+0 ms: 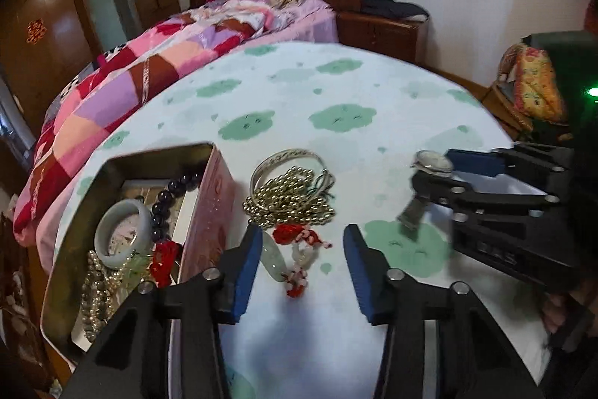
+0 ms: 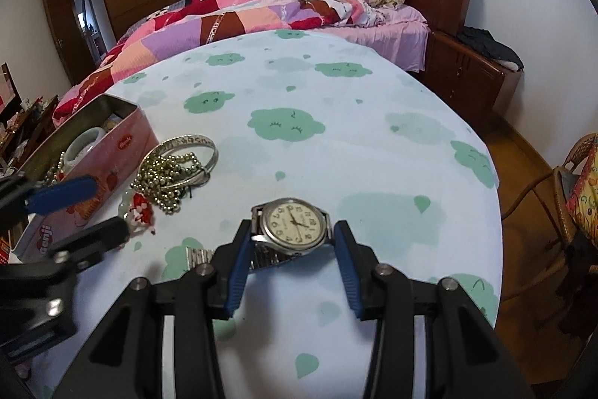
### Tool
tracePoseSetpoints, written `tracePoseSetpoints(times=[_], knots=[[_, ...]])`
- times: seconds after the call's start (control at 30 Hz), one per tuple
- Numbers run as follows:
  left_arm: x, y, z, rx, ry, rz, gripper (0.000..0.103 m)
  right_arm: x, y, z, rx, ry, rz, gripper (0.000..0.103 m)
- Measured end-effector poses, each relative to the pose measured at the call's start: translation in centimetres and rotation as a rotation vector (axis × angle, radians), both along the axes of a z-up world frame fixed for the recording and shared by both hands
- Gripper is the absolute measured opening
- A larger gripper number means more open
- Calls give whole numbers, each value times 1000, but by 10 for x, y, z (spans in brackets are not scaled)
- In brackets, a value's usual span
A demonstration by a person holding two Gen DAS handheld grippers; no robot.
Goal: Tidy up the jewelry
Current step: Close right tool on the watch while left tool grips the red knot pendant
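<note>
Gripping a wristwatch (image 2: 292,226) by the case, the right tongs (image 2: 291,258) had both blue pads against its sides, dial up, lifted off the surface (image 2: 373,144); in the left wrist view the watch band hung down below the tongs, w/ its long axis running crosswise between the pads. Left tongs (image 1: 302,272) were released, half-spread, nothing pinched; a jade pendant w/ red knots (image 1: 289,257) lay on the surface between the pads, nearer the left pad, long axis roughly along the tongs' line. Just beyond it: gold bead chain (image 1: 291,199) heaped over a silver bangle (image 1: 284,159). Left of that, an open pink tin (image 1: 209,212) held a jade bangle (image 1: 121,234), dark bead bracelet (image 1: 168,197), pearl-like beads and a red knot.
</note>
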State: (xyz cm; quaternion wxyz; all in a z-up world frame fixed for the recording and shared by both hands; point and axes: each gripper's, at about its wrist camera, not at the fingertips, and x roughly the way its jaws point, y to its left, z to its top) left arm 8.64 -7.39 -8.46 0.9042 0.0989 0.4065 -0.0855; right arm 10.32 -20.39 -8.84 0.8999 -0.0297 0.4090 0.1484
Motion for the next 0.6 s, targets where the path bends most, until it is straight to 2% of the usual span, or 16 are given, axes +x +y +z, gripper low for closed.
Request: tracePoseSetpoints(times=[0.03,0.17,0.23,0.27,0.37,0.6], knots=[[2,-1,-3,1,10,-2,37,0,0,0,-3,-3,2,46],[8,-3,-13,4,41,-1,35,0,2,0,-12,-11,7,45],[10,-4,-19,3,60,-4,15,-1,1,0,-10,-13,9,45],[10,-4,-20,0,67,-8,8,-1,1,0,-10,-12,10,45],[7,0,-17,-23,56,-6,5,-1,1,0,-10,-14,10,45],[-15,10,6,-65,-9,-8,5,-5,1,2,-5,-40,14,45]])
